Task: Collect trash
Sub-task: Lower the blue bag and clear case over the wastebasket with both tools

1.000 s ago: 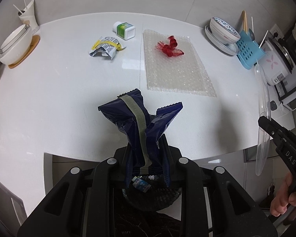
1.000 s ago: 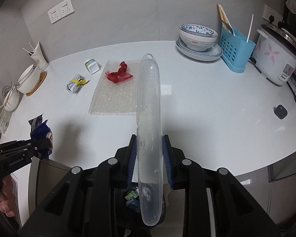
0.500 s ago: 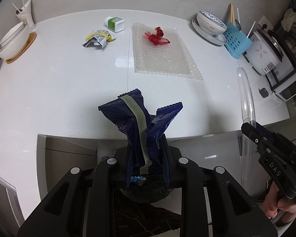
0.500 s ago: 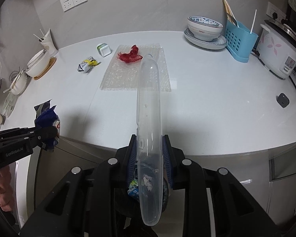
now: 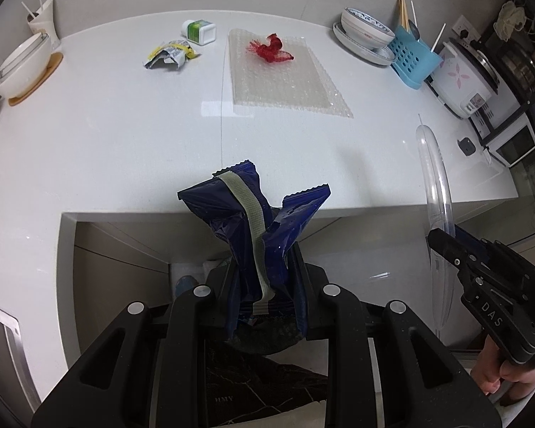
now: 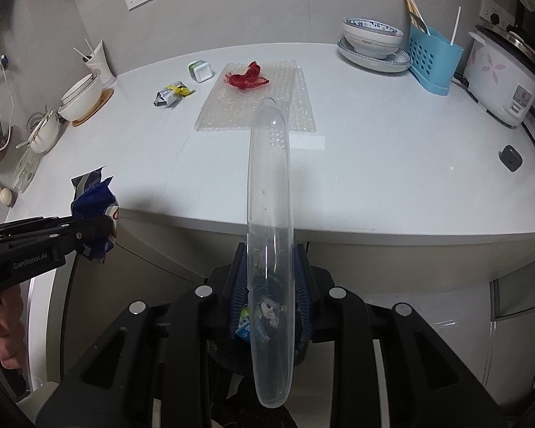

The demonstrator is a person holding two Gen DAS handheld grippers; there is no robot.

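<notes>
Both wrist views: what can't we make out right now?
- Trash bin, right wrist view: seen only through the clear plastic case and past the right gripper; rim and fill level hidden.
- Bin, left wrist view: covered by the blue wrapper in the left gripper.
- Yellow wrapper, left wrist view: print too small.
- Person: only hands show, cut off at frame edges.
</notes>
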